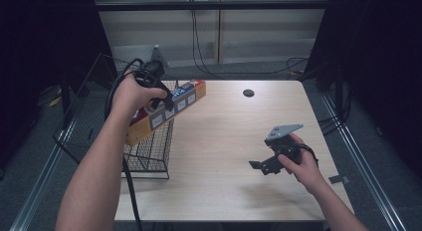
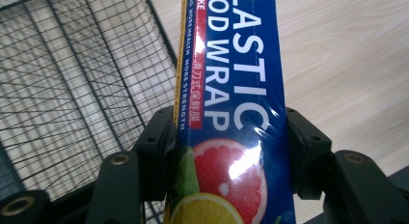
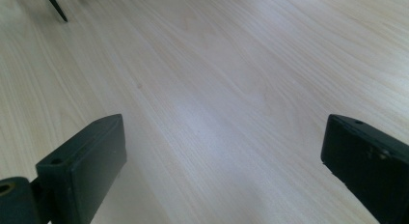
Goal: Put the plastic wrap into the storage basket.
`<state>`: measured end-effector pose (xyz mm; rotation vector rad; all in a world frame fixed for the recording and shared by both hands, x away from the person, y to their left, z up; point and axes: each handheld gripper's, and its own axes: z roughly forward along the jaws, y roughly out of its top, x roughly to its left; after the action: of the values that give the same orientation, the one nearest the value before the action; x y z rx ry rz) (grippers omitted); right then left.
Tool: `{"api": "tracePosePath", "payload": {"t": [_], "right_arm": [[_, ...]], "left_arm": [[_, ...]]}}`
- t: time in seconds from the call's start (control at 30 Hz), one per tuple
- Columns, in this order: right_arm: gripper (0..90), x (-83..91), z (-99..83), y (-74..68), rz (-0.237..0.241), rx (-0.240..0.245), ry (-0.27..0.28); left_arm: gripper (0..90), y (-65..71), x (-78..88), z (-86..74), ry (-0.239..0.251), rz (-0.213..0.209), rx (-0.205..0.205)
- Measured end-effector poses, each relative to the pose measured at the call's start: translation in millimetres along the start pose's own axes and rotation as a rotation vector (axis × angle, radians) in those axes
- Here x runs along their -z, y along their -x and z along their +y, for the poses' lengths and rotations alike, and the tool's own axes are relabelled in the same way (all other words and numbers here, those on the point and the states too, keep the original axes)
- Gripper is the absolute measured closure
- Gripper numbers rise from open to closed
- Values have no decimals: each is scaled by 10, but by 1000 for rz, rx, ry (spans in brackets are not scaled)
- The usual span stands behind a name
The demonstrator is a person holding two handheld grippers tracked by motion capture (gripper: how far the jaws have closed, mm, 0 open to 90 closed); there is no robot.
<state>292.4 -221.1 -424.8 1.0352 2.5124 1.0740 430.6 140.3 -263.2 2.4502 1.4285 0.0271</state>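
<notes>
Gripping tight, the left gripper [image 1: 166,99] has its two black jaws clamped on either long side of the plastic food wrap box [image 1: 166,111], and the left gripper view shows it beautifully: the pads press against the blue carton's edges just above the printed grapefruit and lemon, with the white lettering running up and away from the camera. From the high view, that box hangs in the air, tilted, its far end angled up toward the middle of the wooden table [image 1: 224,141] and its near end low over the wire basket [image 1: 149,154]. The basket sits at the table's left edge, black mesh, and the box crosses above its rim; whether the carton touches the wire I cannot tell. The left hand [image 1: 134,94] wraps the gripper body from above, cable looping off behind.

Over on the right, the right gripper [image 1: 260,166] rests low near the table's right side, well apart from the box. Its jaws stand wide, bare wood grain between them, gripping nothing at all.
</notes>
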Motion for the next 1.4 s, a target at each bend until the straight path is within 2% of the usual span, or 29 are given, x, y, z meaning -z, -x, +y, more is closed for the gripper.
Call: {"api": "tracePosePath", "payload": {"t": [0.13,0.23,0.27,0.33,0.43,0.5,0.57,0.6,0.67,0.7,0.77,0.8,0.83,0.87,0.93,1.13,1.23,1.4], "right_arm": [[21,6,0,0,0,-4,4],[21,4,0,1,2,-5,4],[21,2,1,3,1,-4,6],[21,2,1,3,1,-4,7],[21,4,1,2,2,-5,7],[21,7,1,5,3,-8,8],[21,7,-1,10,11,-12,10],[20,10,-1,10,15,-15,10],[20,10,-1,9,12,-15,12],[20,13,-2,14,12,-13,12],[21,14,-2,14,12,-13,13],[20,17,-2,16,14,-14,14],[20,17,-2,16,14,-14,14],[21,14,-3,16,12,-17,15],[20,16,-2,15,9,-15,16],[20,17,-5,17,9,-20,19],[20,18,-4,16,13,-16,16],[20,20,-6,12,17,-16,16]], "left_arm": [[453,-55,61,-13,5,9,29],[453,-69,98,-15,5,18,36],[454,-75,119,-15,14,19,55],[453,-90,143,-14,5,23,49],[454,-94,184,-18,23,26,77],[454,-110,210,-20,23,37,67],[454,-128,234,-21,23,34,74],[453,-137,242,-25,40,42,87],[453,-154,263,-26,30,45,85],[453,-172,275,-34,40,43,106],[454,-183,287,-37,38,48,106],[454,-211,311,-47,35,47,125],[454,-211,311,-47,35,47,125],[454,-244,329,-59,42,61,142],[454,-258,342,-67,45,71,146],[453,-335,405,-119,67,63,174],[453,-364,430,-137,68,74,181],[453,-429,482,-164,75,72,218]]}}
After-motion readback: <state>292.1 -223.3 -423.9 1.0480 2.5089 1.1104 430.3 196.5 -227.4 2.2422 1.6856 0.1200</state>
